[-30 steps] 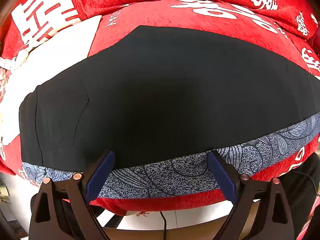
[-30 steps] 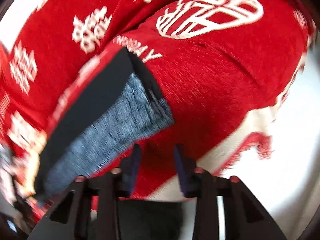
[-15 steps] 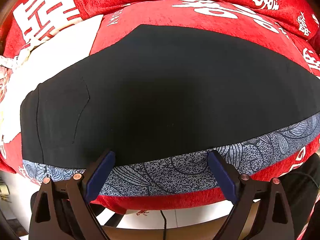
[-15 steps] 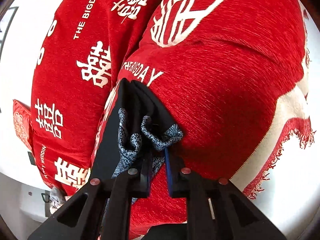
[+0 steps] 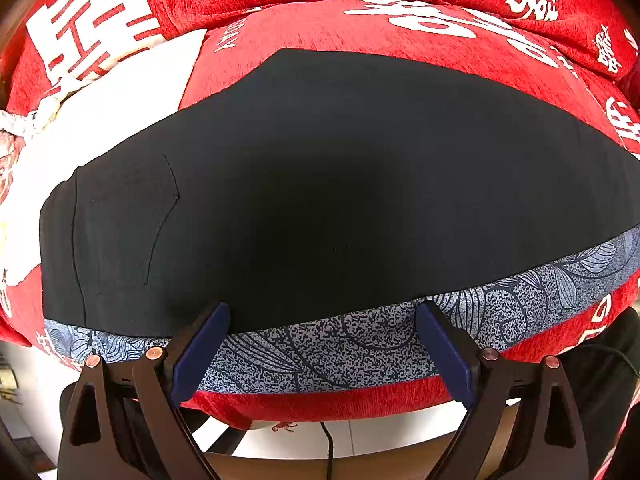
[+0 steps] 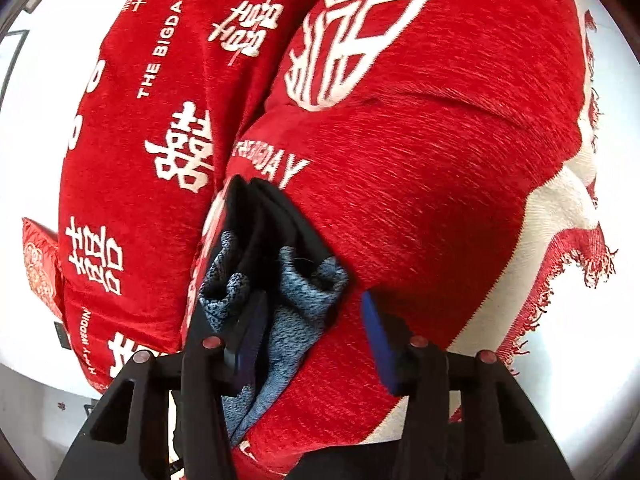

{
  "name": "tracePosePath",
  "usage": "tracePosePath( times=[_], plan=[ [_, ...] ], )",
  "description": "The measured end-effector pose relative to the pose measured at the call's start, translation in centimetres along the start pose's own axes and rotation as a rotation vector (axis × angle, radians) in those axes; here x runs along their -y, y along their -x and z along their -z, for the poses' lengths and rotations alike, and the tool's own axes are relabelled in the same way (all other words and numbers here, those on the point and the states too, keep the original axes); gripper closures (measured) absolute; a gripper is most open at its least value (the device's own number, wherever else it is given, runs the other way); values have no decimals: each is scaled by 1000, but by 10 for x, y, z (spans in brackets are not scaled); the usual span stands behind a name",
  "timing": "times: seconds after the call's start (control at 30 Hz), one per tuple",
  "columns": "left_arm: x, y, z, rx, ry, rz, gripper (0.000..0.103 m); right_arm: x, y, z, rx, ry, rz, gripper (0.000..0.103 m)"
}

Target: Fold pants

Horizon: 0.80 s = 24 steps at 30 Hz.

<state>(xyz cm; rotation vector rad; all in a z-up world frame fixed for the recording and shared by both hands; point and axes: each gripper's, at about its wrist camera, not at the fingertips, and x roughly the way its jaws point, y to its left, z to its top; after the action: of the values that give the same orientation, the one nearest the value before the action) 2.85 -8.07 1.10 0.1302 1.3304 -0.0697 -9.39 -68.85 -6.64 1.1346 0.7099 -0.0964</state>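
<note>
Nothing's budged on the left wrist view since a second back: left gripper (image 5: 322, 344) hangs over the black pants with the blue-grey patterned trim band (image 5: 340, 200), fingers spread wide, gripping nothing, tips just over the trim edge. Pants lie flat ahead of the fingers, long axis running side to side across them. Right wrist view did change: half a second ago the right gripper (image 6: 312, 336) was pinched on the bunched hem, now its jaws are opening, the crumpled pants end (image 6: 276, 280) against the left finger and clear of the right pad. That hand's nearer the leg end, so I'd guess it re-grips there. All sits on a red woven throw with white characters (image 6: 420, 200) over a cushioned seat, pale floor beyond.
</note>
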Motion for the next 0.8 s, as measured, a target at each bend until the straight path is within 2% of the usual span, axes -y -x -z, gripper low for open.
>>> tracePosePath(
  times=[0.07,0.1,0.13,0.17,0.33,0.43,0.47,0.5,0.57,0.67,0.73,0.8],
  plan=[
    [-1,0,0,1,2,2,8,-2,-4,-1,4,11,3,49],
    [0,0,0,2,3,2,8,-6,-6,-1,2,35,6,55],
    [0,0,1,2,3,1,8,-12,-10,-1,-11,66,24,91],
    [0,0,0,0,2,0,8,-15,-13,-2,-27,79,58,97],
    [0,0,0,-3,11,5,8,-54,23,0,89,166,108,98],
    [1,-1,-1,1,4,5,8,-36,-8,-4,-5,142,231,98],
    [1,-1,-1,1,2,7,8,-29,-16,-4,-30,120,236,97],
    [-1,0,0,0,4,13,8,-30,-13,-4,-18,115,224,97],
    [-3,0,1,-1,11,20,8,-40,0,-4,14,117,210,88],
    [-2,-2,1,3,11,17,5,-61,28,-2,129,199,263,78],
    [0,-2,1,7,11,14,5,-69,36,-3,139,228,237,77],
    [-1,-2,1,8,10,19,5,-72,33,-4,115,229,216,71]
  ],
)
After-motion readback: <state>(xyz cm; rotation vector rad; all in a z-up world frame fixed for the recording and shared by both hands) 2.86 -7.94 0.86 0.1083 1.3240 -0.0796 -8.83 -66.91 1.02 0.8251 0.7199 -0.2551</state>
